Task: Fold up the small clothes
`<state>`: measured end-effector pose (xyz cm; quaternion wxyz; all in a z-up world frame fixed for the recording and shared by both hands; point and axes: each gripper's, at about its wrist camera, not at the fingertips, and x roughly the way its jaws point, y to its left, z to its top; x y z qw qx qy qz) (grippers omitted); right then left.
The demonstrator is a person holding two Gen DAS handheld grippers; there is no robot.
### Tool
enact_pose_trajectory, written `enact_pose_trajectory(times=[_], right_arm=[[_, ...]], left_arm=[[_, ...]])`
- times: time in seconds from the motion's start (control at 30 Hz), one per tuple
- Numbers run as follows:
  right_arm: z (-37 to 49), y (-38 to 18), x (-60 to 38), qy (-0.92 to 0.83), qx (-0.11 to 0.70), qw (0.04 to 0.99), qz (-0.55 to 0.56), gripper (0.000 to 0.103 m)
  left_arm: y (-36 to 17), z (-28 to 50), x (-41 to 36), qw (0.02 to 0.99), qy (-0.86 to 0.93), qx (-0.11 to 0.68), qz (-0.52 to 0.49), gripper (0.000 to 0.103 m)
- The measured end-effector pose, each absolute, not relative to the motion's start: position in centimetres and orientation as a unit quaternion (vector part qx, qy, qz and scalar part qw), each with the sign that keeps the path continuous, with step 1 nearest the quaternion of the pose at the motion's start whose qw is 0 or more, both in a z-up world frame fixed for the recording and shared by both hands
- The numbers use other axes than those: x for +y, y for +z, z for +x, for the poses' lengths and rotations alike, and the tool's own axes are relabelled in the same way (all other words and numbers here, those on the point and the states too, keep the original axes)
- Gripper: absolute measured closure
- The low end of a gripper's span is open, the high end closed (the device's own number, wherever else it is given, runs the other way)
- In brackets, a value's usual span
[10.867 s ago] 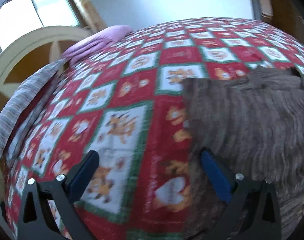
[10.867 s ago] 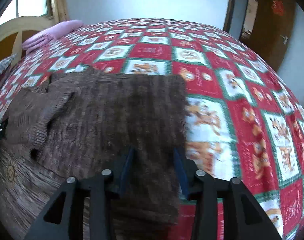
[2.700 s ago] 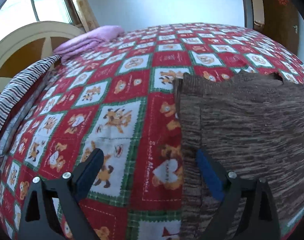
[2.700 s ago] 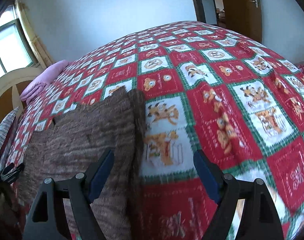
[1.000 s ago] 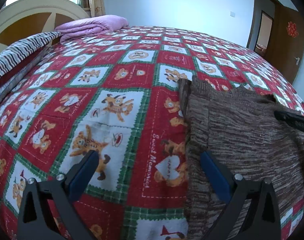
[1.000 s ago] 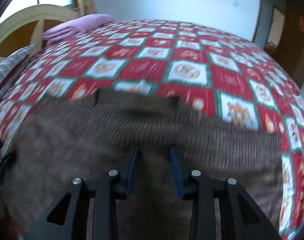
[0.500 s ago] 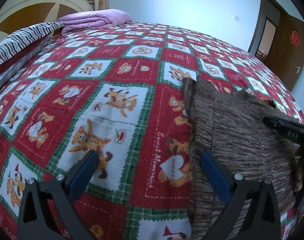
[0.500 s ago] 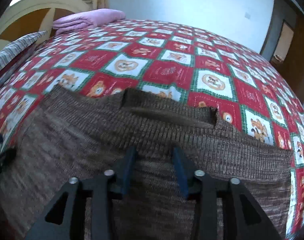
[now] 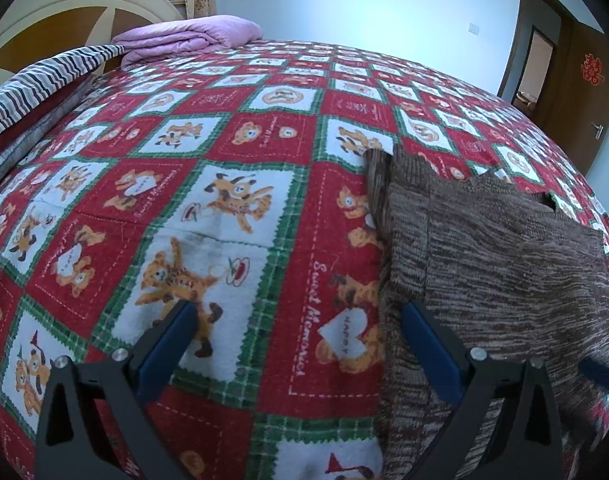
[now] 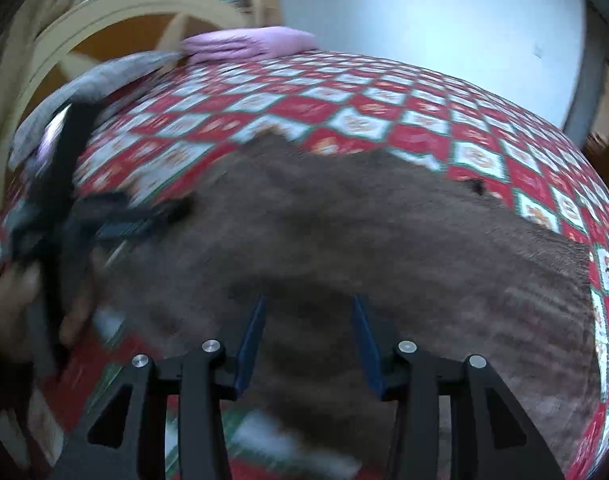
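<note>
A brown knitted sweater [image 9: 492,264] lies spread flat on the red and white patchwork bedspread [image 9: 232,200], with its sleeves folded in. My left gripper [image 9: 300,320] is open and empty, and hovers at the sweater's left edge, its right finger over the knit. The right wrist view is blurred by motion. There the sweater [image 10: 368,232] fills the middle, and my right gripper [image 10: 308,320] sits over its near hem with the jaws partly apart; whether cloth is between them I cannot tell. The left gripper [image 10: 116,220] and the hand that holds it show at the left.
A folded purple blanket [image 9: 188,38] and a striped grey cloth [image 9: 36,84] lie by the curved wooden headboard [image 9: 64,28] at the far left. A brown door [image 9: 576,84] stands at the right. The bedspread stretches far behind the sweater.
The right gripper has swung left and lower over the sweater's near hem, with blur, and its jaws stand a little wider. The left gripper has barely moved and stays open.
</note>
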<state>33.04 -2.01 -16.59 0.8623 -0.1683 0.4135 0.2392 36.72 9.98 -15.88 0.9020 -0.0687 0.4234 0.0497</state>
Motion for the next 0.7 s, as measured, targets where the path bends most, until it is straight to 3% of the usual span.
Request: enact_pose_trajectory(times=[0.2, 0.27, 0.33, 0.7], right_arm=[[29.6, -18.2, -0.7, 0.237, 0.399, 0.859, -0.215, 0.056], [28.6, -18.3, -0.6, 0.235, 0.389, 0.862, -0.225, 0.050], [27.9, -18.4, -0.2, 0.240, 0.377, 0.862, -0.238, 0.037], [26.1, -19.6, 3.9, 0.229, 0.310, 0.859, -0.337, 0.037]], left_arm=[[-15.8, 36.7, 9.8, 0.902, 0.052, 0.425, -0.056, 0.000], [-15.5, 36.9, 9.6, 0.901, 0.049, 0.428, -0.045, 0.000], [-15.1, 37.0, 9.4, 0.903, 0.043, 0.427, -0.026, 0.000], [-14.0, 40.0, 9.1, 0.912, 0.037, 0.408, 0.031, 0.000]])
